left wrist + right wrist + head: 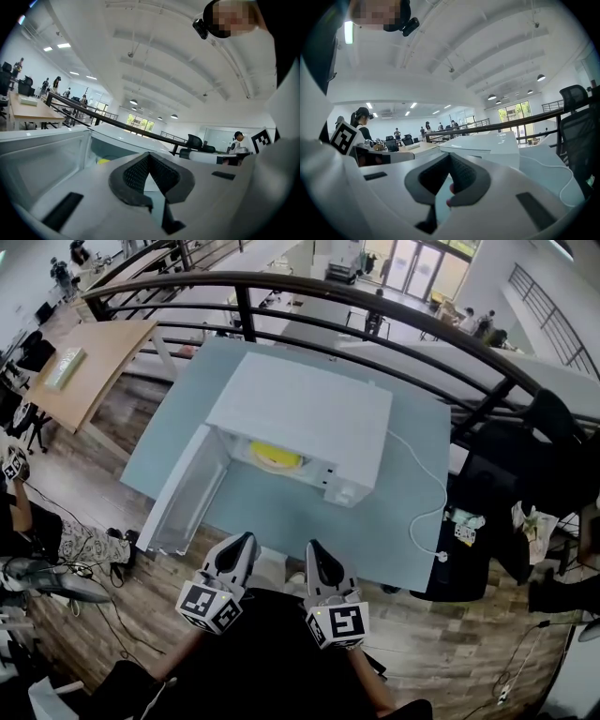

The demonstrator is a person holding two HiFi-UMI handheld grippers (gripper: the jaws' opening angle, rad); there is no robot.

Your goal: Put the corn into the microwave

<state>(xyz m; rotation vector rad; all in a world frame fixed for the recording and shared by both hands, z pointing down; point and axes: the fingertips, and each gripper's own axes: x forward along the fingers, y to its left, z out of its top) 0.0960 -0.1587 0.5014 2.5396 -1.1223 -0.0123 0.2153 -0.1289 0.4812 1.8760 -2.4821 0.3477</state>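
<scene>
The main risk we see lies with the microwave door [187,491], which stands swung wide open, ahead of the left claw [246,540] and off to its left. If we push it shut with a hard or off-centre shove, the light white microwave [300,413] could slide across the blue-grey surface [281,517] or twist toward the white power cable [427,486], which trails beyond the right claw [314,547] on its right. A claw tip could also skid off the smooth door panel. Both claws hang low and near us, well short of the microwave. Each has its jaws pressed together at the tips with nothing between them, so nothing can be dropped. A faint reddish mark shows on the inner edge of the right claw's jaw; we cannot tell what it is. The corn [275,457] lies straight ahead of both claws inside the open cavity, so we judge the placing done and only the door left. It shows as a bright yellow, rounded shape lying flat and low in the chamber. From the left gripper view only a small yellow sliver peeks past the door edge.
</scene>
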